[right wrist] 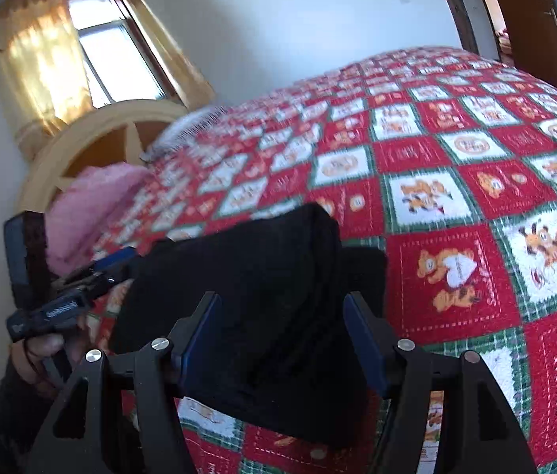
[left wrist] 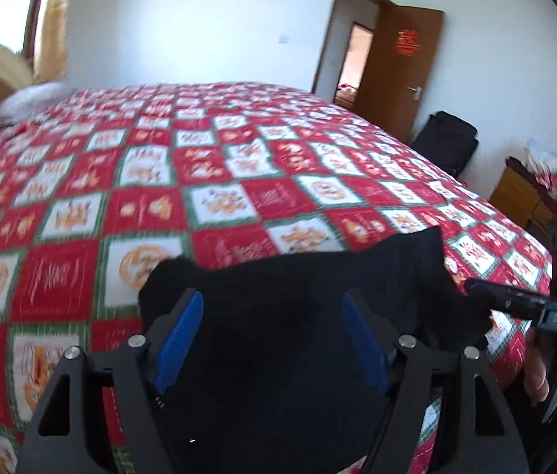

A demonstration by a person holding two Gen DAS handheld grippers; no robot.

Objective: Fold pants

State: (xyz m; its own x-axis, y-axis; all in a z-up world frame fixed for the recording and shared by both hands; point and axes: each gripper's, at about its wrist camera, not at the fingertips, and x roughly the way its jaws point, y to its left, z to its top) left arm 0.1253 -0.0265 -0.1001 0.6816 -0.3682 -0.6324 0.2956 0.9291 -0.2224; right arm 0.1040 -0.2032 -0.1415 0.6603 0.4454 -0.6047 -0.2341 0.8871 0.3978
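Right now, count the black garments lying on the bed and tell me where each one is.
1: the black pants, bunched in a folded heap on the red checked bedspread near the bed's front edge. They also show in the right wrist view. Anything underneath would be hidden.

The pants (left wrist: 298, 276) are plain black with no pattern. They lie on a bed cover (left wrist: 238, 158) checked in red and white squares edged with green; the white squares carry orange cartoon animals, the red ones pale lettering and orange figures. Both grippers have black frames, and their fingers (left wrist: 177, 339) bear bright blue pads. At the far left a pillow (right wrist: 92, 205) is pink, against a cream-yellow headboard (right wrist: 92, 138). The curtains (right wrist: 37, 59) are golden yellow. The wall (left wrist: 199, 19) is white, the door (left wrist: 408, 67) brown with a red paper decoration (left wrist: 406, 41). A black bag (left wrist: 448, 140) sits near the door.
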